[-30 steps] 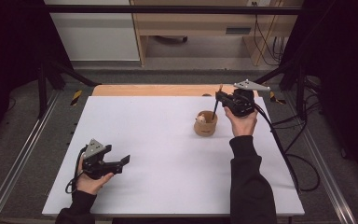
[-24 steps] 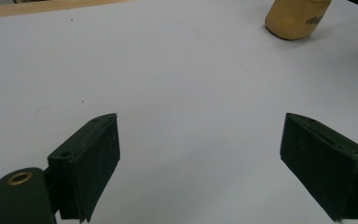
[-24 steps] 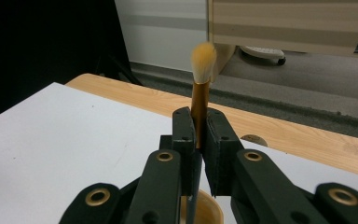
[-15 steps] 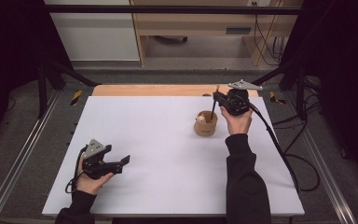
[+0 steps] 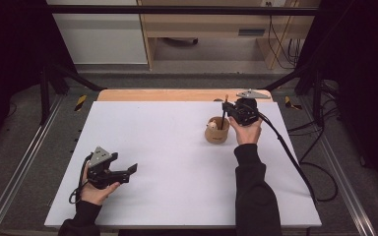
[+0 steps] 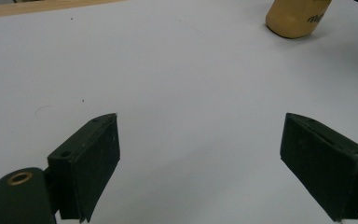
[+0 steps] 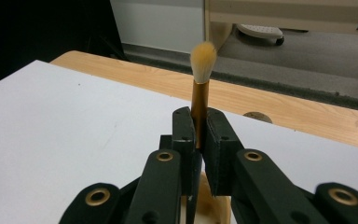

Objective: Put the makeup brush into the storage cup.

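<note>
A slim make-up brush with a golden-brown handle and a soft, pale tan tuft of bristles (image 7: 202,59) stands upright, its long axis close to vertical and the rounded bristle tip pointing up, clenched at the handle between the two flat matte black pads of the right gripper (image 7: 197,127). In the high view that right gripper (image 5: 230,109), held by a hand in a dark sleeve, sits at the far right part of the smooth white table top (image 5: 167,147), with the brush (image 5: 224,109) showing as a thin dark stick whose lower end reaches down into a small round tan cup that looks like wood (image 5: 217,132); whether the handle's end touches the cup's bottom cannot be told. A pale rounded thing lies inside the cup, too small to make out. The cup (image 6: 297,17) shows in the left gripper view as a smooth, tan cylinder with dark lettering, standing well away from the jaws. The left gripper (image 6: 200,154) is released, its blocky black jaws spread wide over bare white surface, with nothing between them; in the high view it (image 5: 128,172) rests low near the front left corner of the table. A strip of light wood edge (image 5: 157,95) runs along the far side.
</note>
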